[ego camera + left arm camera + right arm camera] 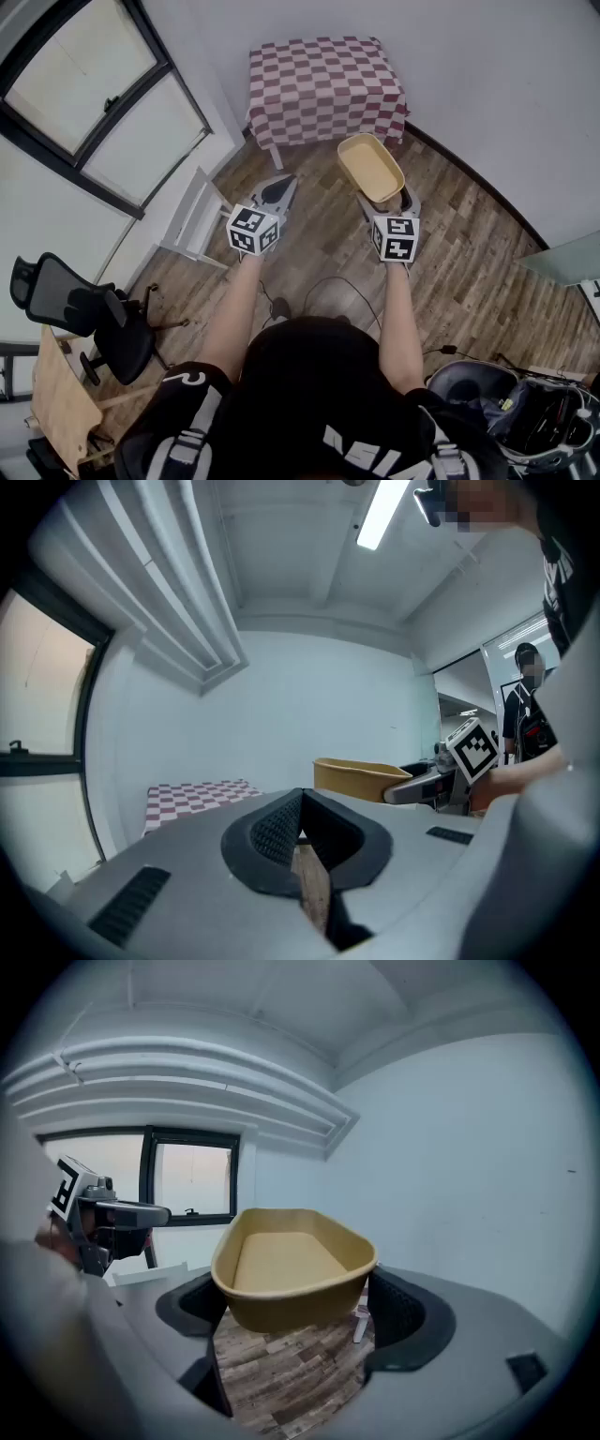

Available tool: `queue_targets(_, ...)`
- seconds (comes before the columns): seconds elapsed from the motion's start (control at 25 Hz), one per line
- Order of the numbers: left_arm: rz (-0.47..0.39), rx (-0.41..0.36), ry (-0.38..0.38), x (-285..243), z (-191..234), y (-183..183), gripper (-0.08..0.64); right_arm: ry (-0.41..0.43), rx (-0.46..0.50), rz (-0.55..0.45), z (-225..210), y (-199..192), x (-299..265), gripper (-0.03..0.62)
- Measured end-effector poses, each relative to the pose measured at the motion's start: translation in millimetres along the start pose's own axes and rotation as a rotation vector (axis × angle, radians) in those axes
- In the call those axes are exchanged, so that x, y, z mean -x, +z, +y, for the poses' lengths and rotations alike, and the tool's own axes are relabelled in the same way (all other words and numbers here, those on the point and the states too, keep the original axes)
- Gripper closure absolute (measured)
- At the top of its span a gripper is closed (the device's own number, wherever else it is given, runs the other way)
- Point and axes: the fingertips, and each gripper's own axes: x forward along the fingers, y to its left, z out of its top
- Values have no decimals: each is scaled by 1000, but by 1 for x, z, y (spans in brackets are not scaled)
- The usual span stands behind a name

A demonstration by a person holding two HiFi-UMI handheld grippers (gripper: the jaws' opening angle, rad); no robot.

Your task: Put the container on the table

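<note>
From the head view, my right claw [387,204] is clamped on the near end of the tan container [370,166], which juts out ahead of it, open side up, in the air above the wooden floor [469,253]. The tabletop [323,86], covered in a red-and-white check cloth, stands beyond the container's far end and apart from it, against the wall. My left claw [278,190] is held level with the right one, off to the container's left and not touching it.

In the left gripper view, my left claw [300,829] has its jaws pressed together with nothing between them. The container [360,777] shows off to the right, gripped by the right claw [433,785], and the checked tabletop [195,797] lies lower at the left.

In the right gripper view, my right claw [295,1324] stands wide, and the container [291,1274] sits squarely between the jaws, one pad against each long side. Its empty hollow faces up and floor planks [281,1372] show under it. The left claw [117,1215] hangs at the left, in front of the window [192,1177].
</note>
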Motion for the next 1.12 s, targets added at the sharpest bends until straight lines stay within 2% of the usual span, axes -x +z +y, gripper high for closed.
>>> queue_targets(0.6,-9,15,-25,19,13,-4,535,-36,2,13,21,-3,3,112)
queue_targets(1.12,1,25,-83,39,64,-9,535,-80,9,31,70,6,-25,112)
